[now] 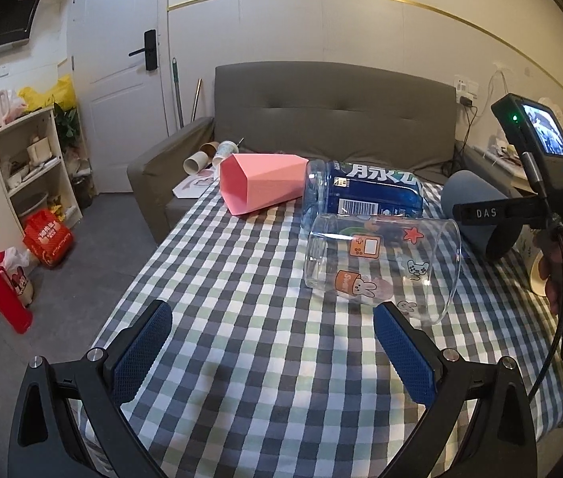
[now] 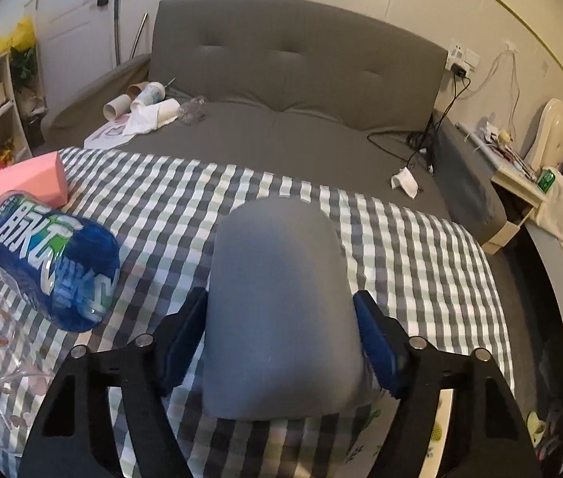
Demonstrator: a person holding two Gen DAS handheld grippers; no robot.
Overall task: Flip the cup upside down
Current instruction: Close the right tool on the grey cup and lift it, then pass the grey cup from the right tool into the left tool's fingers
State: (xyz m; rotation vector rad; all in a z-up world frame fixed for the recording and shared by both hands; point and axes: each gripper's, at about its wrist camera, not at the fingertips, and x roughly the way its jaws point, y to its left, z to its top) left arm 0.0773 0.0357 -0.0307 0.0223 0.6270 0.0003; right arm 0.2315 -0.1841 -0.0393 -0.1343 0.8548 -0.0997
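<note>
A grey cup (image 2: 277,306) lies tilted with its base pointing away, between the blue pads of my right gripper (image 2: 281,310), which is shut on its sides. In the left wrist view the same grey cup (image 1: 476,207) shows at the right, held by the right gripper (image 1: 492,215) above the checked tablecloth (image 1: 241,318). My left gripper (image 1: 273,322) is open and empty, low over the cloth. A clear glass cup with cartoon stickers (image 1: 381,267) lies on its side just beyond its right finger.
A pink faceted cup (image 1: 261,187) and a blue-labelled clear plastic bottle (image 1: 361,195) lie on their sides at the far part of the cloth. A grey sofa (image 1: 321,115) stands behind. Shelves (image 1: 30,159) and a red bottle (image 1: 2,294) stand on the left.
</note>
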